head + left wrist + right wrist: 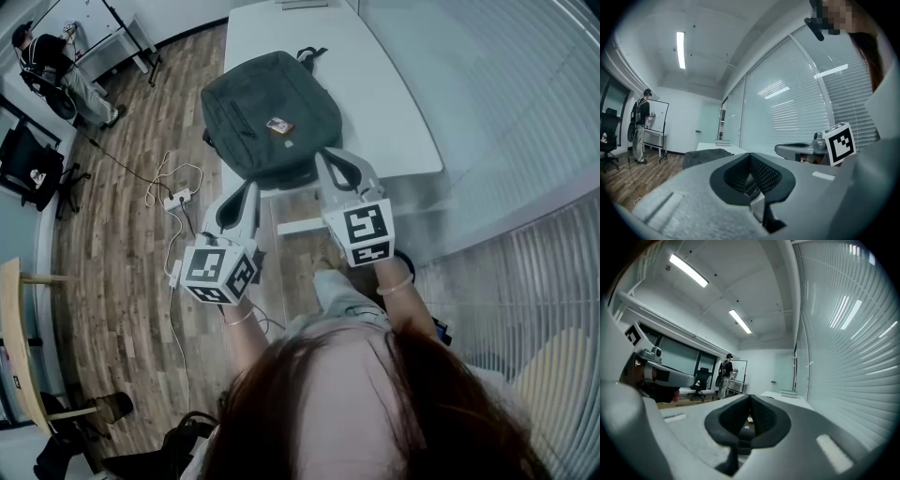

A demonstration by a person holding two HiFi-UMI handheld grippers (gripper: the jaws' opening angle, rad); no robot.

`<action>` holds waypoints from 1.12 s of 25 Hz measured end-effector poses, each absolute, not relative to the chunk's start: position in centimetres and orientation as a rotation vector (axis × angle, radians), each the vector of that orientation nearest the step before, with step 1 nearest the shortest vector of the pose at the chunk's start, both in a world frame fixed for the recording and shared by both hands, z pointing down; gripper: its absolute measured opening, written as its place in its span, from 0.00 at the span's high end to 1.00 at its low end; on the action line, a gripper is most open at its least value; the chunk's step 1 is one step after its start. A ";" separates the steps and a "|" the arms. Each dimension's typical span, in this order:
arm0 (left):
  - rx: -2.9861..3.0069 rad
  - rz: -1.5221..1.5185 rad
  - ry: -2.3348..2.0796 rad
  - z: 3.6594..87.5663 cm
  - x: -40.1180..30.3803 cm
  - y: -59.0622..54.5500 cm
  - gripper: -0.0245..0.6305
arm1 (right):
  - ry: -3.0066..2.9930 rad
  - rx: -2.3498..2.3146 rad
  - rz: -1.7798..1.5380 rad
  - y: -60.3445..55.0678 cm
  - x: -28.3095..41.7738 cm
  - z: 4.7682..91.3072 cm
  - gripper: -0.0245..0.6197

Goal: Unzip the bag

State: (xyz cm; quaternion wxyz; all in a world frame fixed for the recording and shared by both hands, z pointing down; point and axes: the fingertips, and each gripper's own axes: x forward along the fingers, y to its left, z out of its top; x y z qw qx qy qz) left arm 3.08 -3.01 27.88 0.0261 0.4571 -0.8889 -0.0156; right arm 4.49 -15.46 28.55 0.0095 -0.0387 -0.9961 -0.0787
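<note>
Left tongs (246,191): pads are seen pressed together with nothing clamped; they are held off the bag's near-left corner, close but apart.
Right tongs (327,157): pads are likewise shut on nothing; the tips are set right at the bag's near edge, and contact cannot be told.
Bag (272,112): it is laid flat and dark at the near end of the white surface (394,112), with the carry handle (309,53) turned to the far side and a small card (279,125) resting on top.
Direction: the bag is found ahead of both tongs on the far side, a little right of the left pair and a little left of the right pair.
Long axis: it is run near to far, with the far end leaning slightly right.
Nearer tongs: the right pair is judged nearer, and by a clear margin.
Zip: no slider or parted seam can be made out, so whether it is closed or already run open is left unsettled.
Reach: the near edge is judged best served by the right pair, the left flank by the left.
</note>
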 end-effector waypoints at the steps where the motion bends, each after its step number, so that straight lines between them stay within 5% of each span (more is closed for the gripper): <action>1: 1.415 -0.050 -2.748 27.8 3.3 -3.0 0.95 | -3.115 -0.118 -0.245 -15.4 4.7 28.4 0.96; 28: 1.439 -0.048 -2.802 26.7 9.8 -2.1 0.95 | -3.139 -0.071 -0.306 -14.4 11.8 27.1 0.96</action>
